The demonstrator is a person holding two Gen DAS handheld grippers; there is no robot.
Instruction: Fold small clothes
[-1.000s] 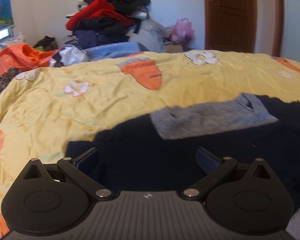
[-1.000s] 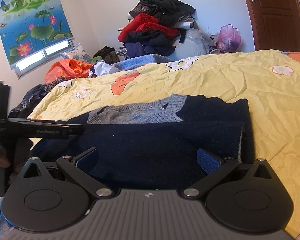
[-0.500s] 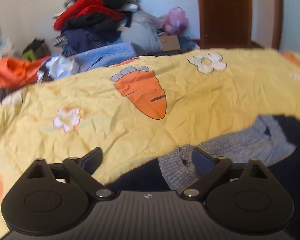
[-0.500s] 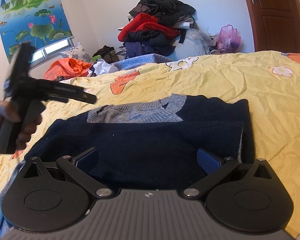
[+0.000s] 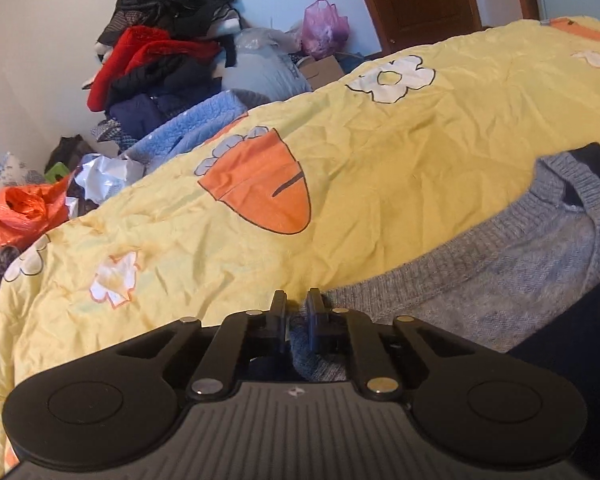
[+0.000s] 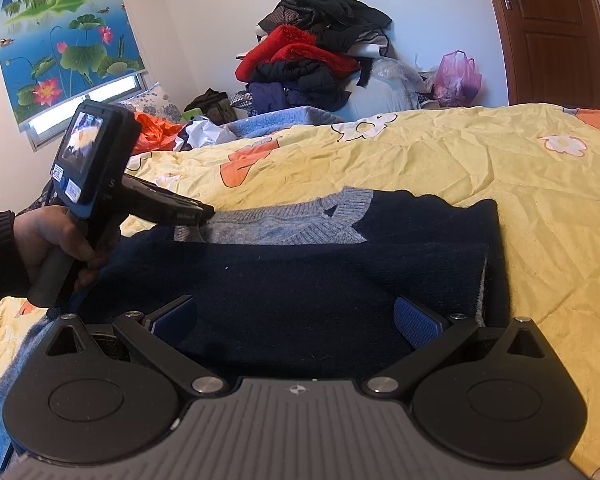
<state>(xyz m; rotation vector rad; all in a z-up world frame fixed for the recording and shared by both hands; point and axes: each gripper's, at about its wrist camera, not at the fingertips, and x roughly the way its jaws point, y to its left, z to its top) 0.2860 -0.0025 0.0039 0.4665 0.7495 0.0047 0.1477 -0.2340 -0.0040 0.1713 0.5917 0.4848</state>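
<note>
A small navy sweater (image 6: pixel 300 280) with a grey knit top part (image 6: pixel 284 226) lies flat on the yellow bedspread (image 6: pixel 500 168). My left gripper (image 5: pixel 298 306) is shut on the left end of the grey knit part (image 5: pixel 480 280); it also shows in the right wrist view (image 6: pixel 204 214), held by a hand, its tip at the grey fabric's left corner. My right gripper (image 6: pixel 296 316) is open and empty, just above the sweater's near navy edge.
A tall pile of clothes (image 6: pixel 320 52) stands beyond the bed's far side, with a pink bag (image 6: pixel 458 74), an orange bag (image 5: pixel 16 216) and a blue blanket (image 5: pixel 196 124). A brown door (image 6: pixel 548 28) is at the back right.
My left gripper moved forward to the grey part's left end and shut on it. My right gripper has stayed open in place.
</note>
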